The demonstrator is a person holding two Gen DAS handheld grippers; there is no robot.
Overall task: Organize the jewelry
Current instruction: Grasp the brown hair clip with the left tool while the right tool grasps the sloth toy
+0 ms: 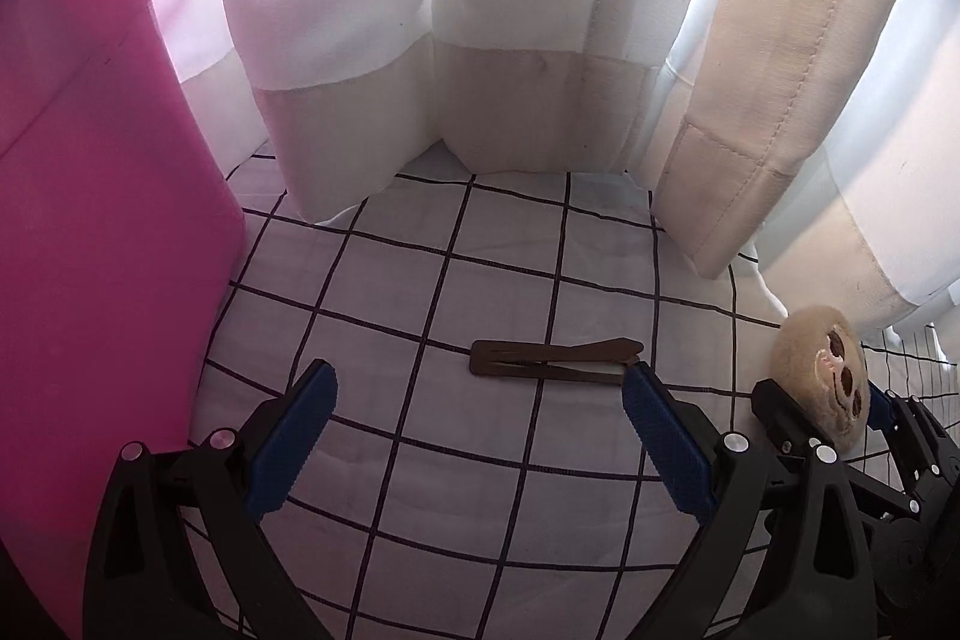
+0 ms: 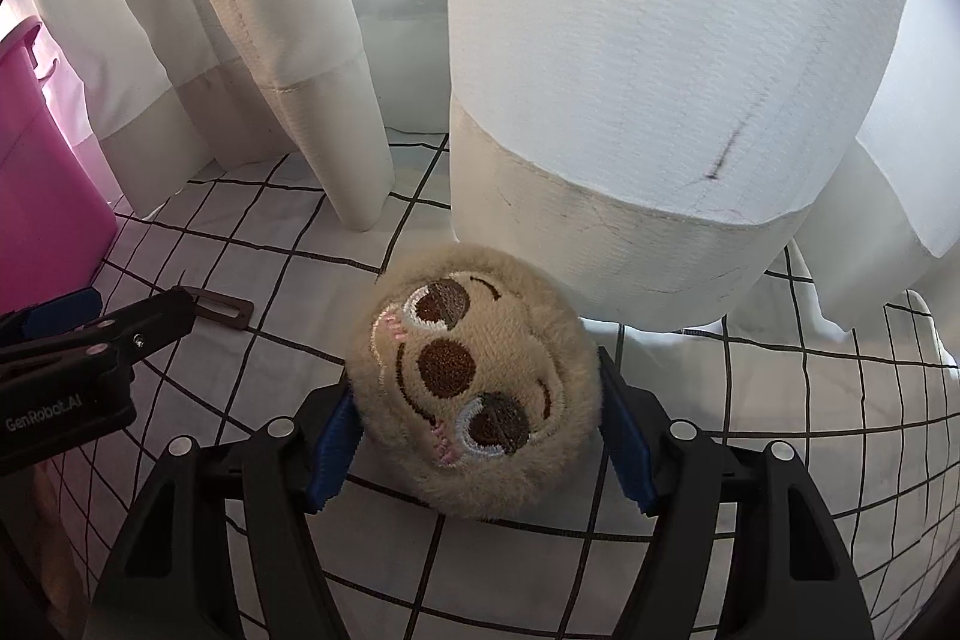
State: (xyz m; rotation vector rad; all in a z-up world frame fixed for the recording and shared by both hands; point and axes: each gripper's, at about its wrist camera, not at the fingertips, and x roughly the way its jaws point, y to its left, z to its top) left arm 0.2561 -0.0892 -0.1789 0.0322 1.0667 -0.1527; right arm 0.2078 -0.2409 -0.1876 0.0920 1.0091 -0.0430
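A flat brown hair clip (image 1: pixel 555 359) lies on the white grid-patterned cloth (image 1: pixel 456 460), just ahead of my left gripper (image 1: pixel 480 394), which is open and empty; its right fingertip is beside the clip's right end. My right gripper (image 2: pixel 477 424) is shut on a round beige plush face with embroidered brown eyes and nose (image 2: pixel 474 382), held just above the cloth. The plush (image 1: pixel 822 379) and right gripper also show at the right edge of the left wrist view. The clip's end (image 2: pixel 225 308) shows in the right wrist view, partly hidden behind the left gripper's finger.
A pink plastic bin (image 1: pixel 102 280) stands at the left, close to the left gripper; it also shows in the right wrist view (image 2: pixel 42 196). White and cream curtains (image 1: pixel 480 39) hang down onto the cloth at the back, and a curtain fold (image 2: pixel 660 99) hangs just behind the plush.
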